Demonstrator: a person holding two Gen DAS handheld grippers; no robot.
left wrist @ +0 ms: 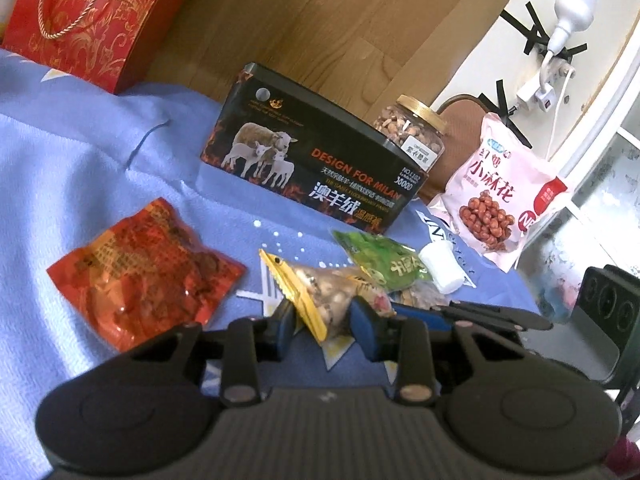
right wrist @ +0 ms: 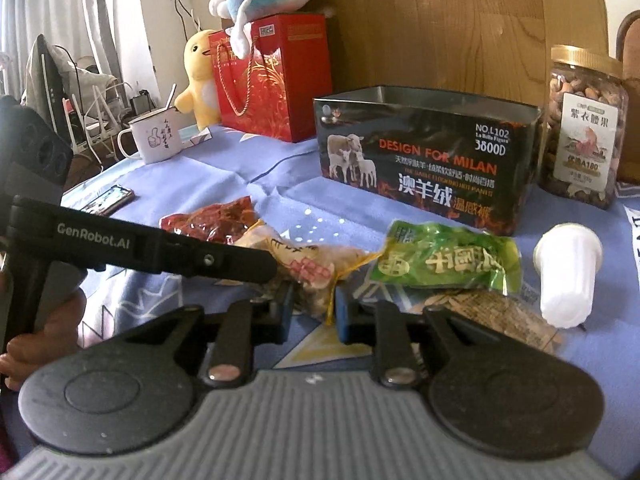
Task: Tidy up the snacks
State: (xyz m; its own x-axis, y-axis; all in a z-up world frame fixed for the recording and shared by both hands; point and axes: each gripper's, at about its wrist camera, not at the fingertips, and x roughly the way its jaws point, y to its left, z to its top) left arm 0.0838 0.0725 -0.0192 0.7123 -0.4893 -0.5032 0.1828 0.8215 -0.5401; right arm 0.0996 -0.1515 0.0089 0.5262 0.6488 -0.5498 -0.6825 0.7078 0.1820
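Note:
A clear snack packet with a yellow serrated edge point(left wrist: 320, 296) lies on the blue cloth point(left wrist: 80, 160). My left gripper point(left wrist: 323, 320) has its blue pads pressed on one end of it. My right gripper point(right wrist: 314, 312) pinches the other end of the same packet point(right wrist: 316, 276). In the right wrist view the left gripper point(right wrist: 272, 268) reaches in from the left. Behind stands an open black tin box point(right wrist: 424, 160) point(left wrist: 320, 168). A red packet point(left wrist: 148, 272), a green packet point(right wrist: 444, 260) and a white jelly cup point(right wrist: 568, 276) lie around it.
A nut jar point(right wrist: 584, 128) and a pink bag point(left wrist: 500, 196) stand right of the tin. A red gift bag point(right wrist: 272, 76), a mug point(right wrist: 154, 136), plush toys and a phone point(right wrist: 108, 200) sit at the left back. A brown packet point(right wrist: 492, 312) lies under the green one.

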